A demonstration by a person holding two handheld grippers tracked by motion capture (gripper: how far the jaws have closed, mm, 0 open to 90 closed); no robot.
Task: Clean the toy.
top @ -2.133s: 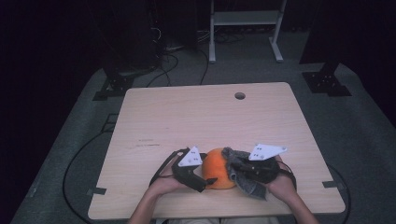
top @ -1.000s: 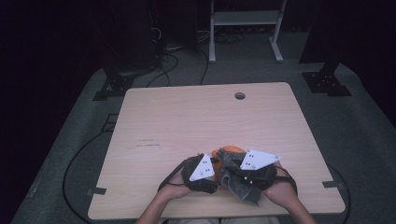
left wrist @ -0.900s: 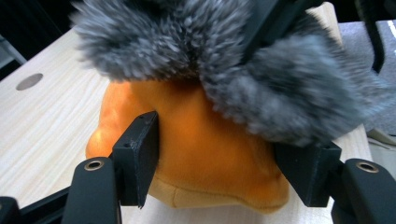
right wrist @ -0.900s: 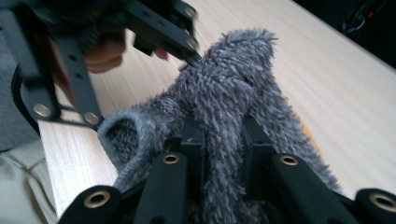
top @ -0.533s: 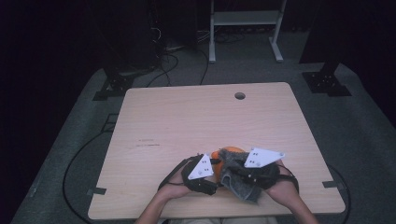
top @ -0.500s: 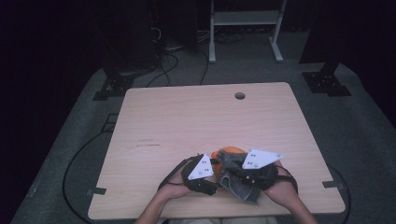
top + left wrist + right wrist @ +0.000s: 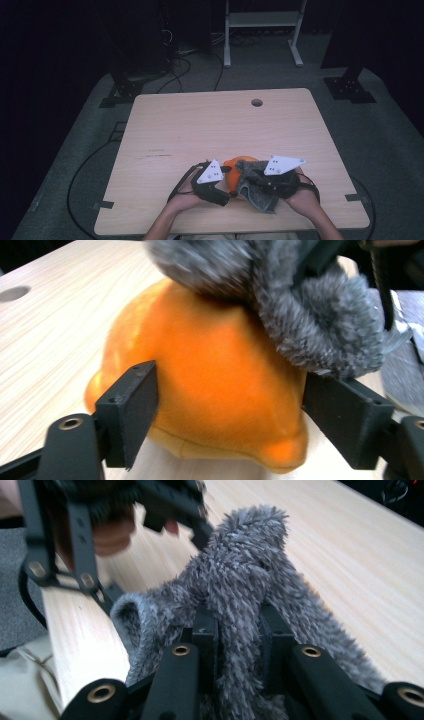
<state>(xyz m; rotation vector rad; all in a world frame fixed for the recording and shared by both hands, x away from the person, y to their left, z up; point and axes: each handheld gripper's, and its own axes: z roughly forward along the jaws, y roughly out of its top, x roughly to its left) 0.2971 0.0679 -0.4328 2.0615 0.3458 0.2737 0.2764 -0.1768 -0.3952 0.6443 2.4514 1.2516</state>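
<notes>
**Fuzzy grey cloth on a soft orange toy**

From the high view, the orange toy sits on the wooden tabletop, near the person's edge. The left gripper is just beside it. The right gripper holds the grey cloth against the toy, likely to wipe or cover it.

In the left gripper view, the toy looks round, smooth and squishy. The black jaws stand on both sides of it. They have just been opening, and seem to be letting go; I judge the toy is free. The cloth lies on top.

In the right gripper view, the jaws are pinched tight on the cloth. It is shaggy and bunched up.
</notes>
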